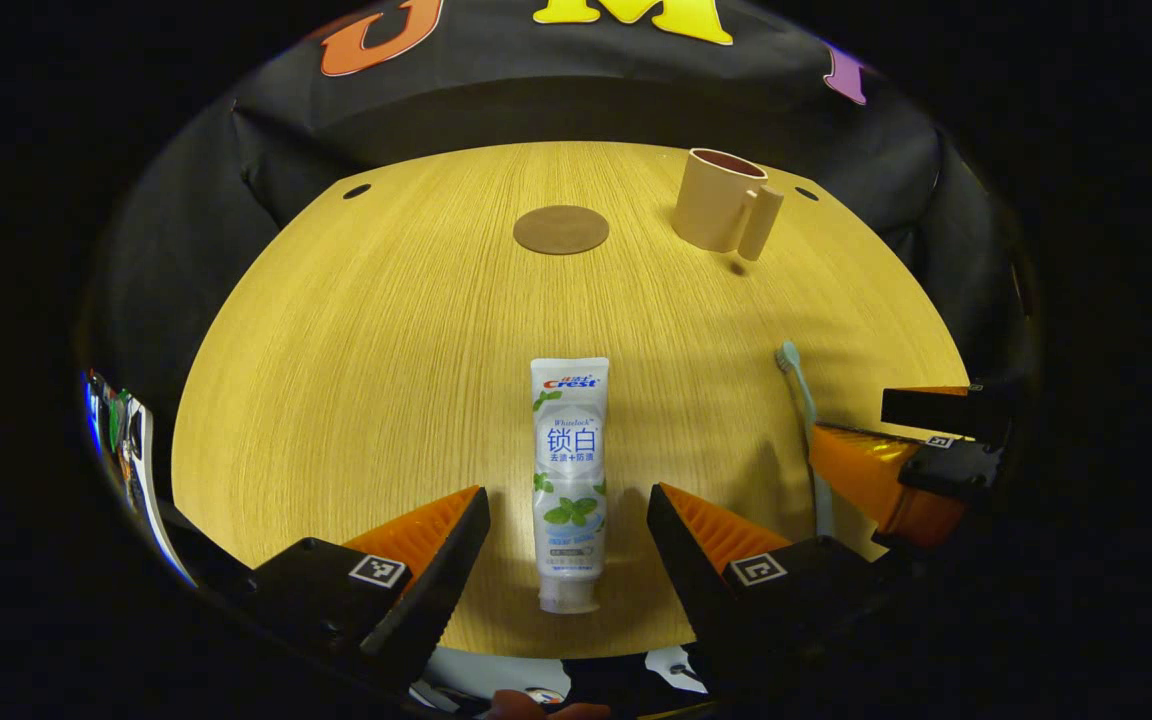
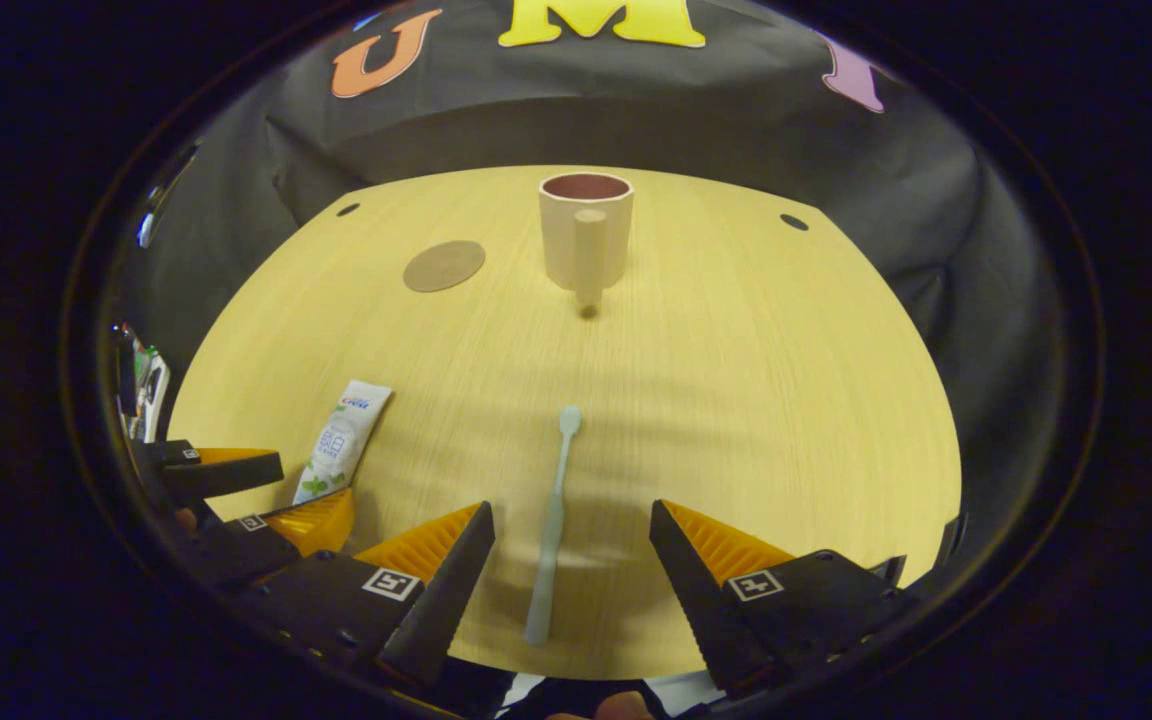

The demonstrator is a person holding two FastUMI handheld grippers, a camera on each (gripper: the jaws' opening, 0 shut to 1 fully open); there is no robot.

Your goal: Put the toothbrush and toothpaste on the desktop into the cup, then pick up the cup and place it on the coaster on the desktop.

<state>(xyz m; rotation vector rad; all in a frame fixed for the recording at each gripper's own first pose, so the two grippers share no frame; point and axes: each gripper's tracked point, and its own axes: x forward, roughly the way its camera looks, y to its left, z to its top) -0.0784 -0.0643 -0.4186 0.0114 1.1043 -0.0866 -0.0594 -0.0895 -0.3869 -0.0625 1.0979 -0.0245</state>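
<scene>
A white toothpaste tube [image 1: 569,480] lies flat on the wooden desktop [image 1: 386,350], cap toward me, between the spread fingers of my left gripper [image 1: 568,515], which is open and not touching it. A pale green toothbrush [image 2: 551,520] lies lengthwise between the fingers of my right gripper [image 2: 572,530], also open. The toothbrush [image 1: 798,385] runs under the right gripper [image 1: 911,455] in the left gripper view. A beige cup [image 2: 586,237] with its handle toward me stands upright at the far middle; a round brown coaster [image 2: 444,265] lies to its left. The toothpaste tube [image 2: 341,440] shows by the left gripper [image 2: 256,490].
The desktop [image 2: 786,380] has two small dark holes near its far corners [image 2: 793,221]. Black cloth hangs behind and around the table. Bare wood stretches between the near items and the cup [image 1: 721,200] and coaster [image 1: 561,229].
</scene>
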